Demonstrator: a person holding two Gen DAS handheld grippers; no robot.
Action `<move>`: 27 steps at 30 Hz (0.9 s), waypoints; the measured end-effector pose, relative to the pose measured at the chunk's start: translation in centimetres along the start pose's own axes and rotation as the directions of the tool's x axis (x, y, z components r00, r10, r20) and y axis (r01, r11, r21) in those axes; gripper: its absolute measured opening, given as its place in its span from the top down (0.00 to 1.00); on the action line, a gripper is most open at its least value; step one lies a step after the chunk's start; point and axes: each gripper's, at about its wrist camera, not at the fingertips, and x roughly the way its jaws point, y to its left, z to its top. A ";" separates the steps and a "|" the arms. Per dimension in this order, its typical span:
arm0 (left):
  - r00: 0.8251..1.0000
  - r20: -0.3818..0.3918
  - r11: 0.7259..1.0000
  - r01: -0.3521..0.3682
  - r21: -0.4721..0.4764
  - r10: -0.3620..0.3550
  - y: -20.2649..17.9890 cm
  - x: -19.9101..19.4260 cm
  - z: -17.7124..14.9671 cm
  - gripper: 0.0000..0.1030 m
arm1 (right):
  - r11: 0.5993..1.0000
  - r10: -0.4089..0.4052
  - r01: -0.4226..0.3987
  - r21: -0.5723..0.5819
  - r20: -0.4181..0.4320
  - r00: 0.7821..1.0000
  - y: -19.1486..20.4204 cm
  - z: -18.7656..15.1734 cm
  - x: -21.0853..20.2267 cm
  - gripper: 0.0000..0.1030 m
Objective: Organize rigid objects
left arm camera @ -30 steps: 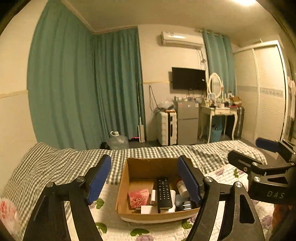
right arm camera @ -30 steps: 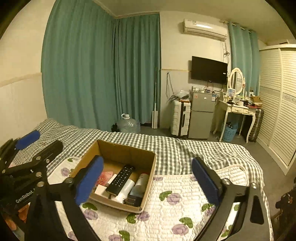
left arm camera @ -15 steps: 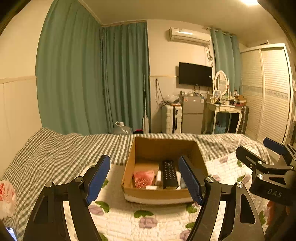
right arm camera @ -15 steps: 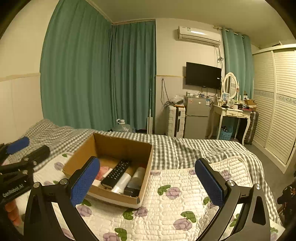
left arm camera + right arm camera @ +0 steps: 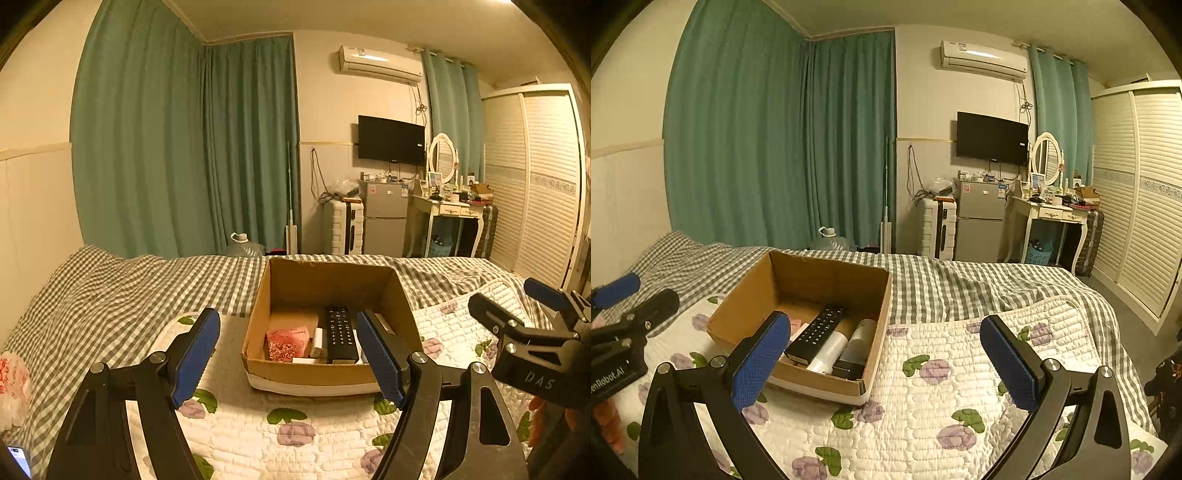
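A: Cardboard box [image 5: 325, 373] sits on the flowered quilt [image 5: 960, 398], and the rigid things lie inside it: a black remote [image 5: 340, 334], a pink packet [image 5: 287, 343], a white tube [image 5: 827, 350] and a grey bottle [image 5: 857, 341], packed toward the near wall. No loose item shows on the bed around the box.

B: And your two tools?

A: Your left gripper [image 5: 286, 356] hangs in front of the box with its jaws spread wide and nothing between them. Your right gripper [image 5: 882, 363] is off to the box's right over the quilt, also spread wide and empty.

B: So is the sorting finished, or is it yet to come?

A: This scene would fit either: things gathered into the box, or things waiting to be lifted out and laid in order. If you do reach in, I'd judge the remote the easiest grip; take it across its narrow width and come down from above, clear of the tall cardboard walls
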 end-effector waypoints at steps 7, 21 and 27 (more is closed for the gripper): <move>1.000 -0.024 1.000 0.021 -0.008 -0.021 0.3 0.4 -0.1 0.23 | 1.000 -0.006 0.006 -0.001 -0.010 1.000 0.0 -0.2 0.2 0.00; 1.000 -0.021 1.000 0.008 -0.002 -0.008 0.2 0.3 -0.4 0.23 | 1.000 -0.005 0.005 -0.002 -0.020 1.000 0.1 -0.4 0.3 0.00; 1.000 -0.023 1.000 0.008 -0.001 -0.008 0.2 0.4 -0.4 0.23 | 1.000 -0.004 0.004 0.000 -0.020 1.000 0.2 -0.4 0.2 0.00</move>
